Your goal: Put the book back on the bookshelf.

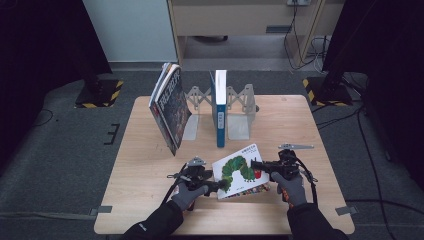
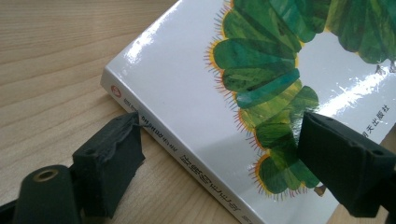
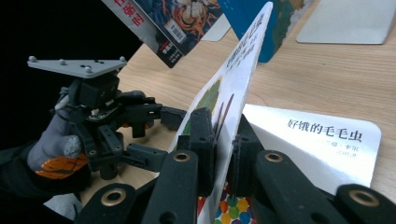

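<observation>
We see a wooden counter (image 1: 150, 200) on grey carpet, dark curtains either side. Near its front edge lies the caterpillar book (image 1: 239, 172): our right tongs (image 1: 256, 165) pinch its lifted cover (image 3: 238, 79), while our left tongs (image 1: 216, 186) stand spread about its spine corner.

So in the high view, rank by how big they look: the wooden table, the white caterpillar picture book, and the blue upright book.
1. Light wooden table, by far the largest.
2. White caterpillar picture book, cover facing up.
3. Blue upright book, seen mostly edge-on and farther from the camera, so its true size may be close to the caterpillar book's.

Grey gloves (image 1: 189, 195) — black sleeves (image 1: 159, 225) — black grippers (image 1: 212, 186)
</observation>
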The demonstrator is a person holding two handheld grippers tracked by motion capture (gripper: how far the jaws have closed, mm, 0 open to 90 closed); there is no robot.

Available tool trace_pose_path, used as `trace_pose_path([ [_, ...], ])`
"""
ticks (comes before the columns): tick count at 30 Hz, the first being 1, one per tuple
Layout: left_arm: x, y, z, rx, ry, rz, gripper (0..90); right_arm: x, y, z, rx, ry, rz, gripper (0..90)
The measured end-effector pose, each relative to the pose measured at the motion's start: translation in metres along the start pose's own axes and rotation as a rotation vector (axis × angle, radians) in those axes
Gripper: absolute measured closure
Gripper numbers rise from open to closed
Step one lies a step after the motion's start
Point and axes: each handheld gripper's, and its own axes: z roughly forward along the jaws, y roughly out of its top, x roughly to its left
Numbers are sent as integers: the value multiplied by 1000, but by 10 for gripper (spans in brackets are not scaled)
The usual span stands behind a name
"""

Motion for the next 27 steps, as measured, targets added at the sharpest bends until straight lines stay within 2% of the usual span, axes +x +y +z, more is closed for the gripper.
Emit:
trace_pose_path([
  [7, 0, 0, -2, -2, -12, 5, 120, 3, 1, -3, -25, 40, -13, 843],
  [12, -1, -1, 2, -2, -52, 6, 98, 5, 3, -11, -72, 94, -26, 881],
  [15, -2, -2, 8, -20, -90, 2, 86, 3, 3, -11, -72, 98, -20, 882],
  [19, -2, -1, 12, -25, -103, 3, 87, 0, 2, -11, -60, 70, -7, 873],
  [23, -2, -1, 12, -25, -96, 3, 111, -1, 1, -10, -44, 26, -9, 841],
  [27, -2, 0, 11, -25, -79, 5, 146, -4, -1, -7, -8, -79, -33, 747],
])
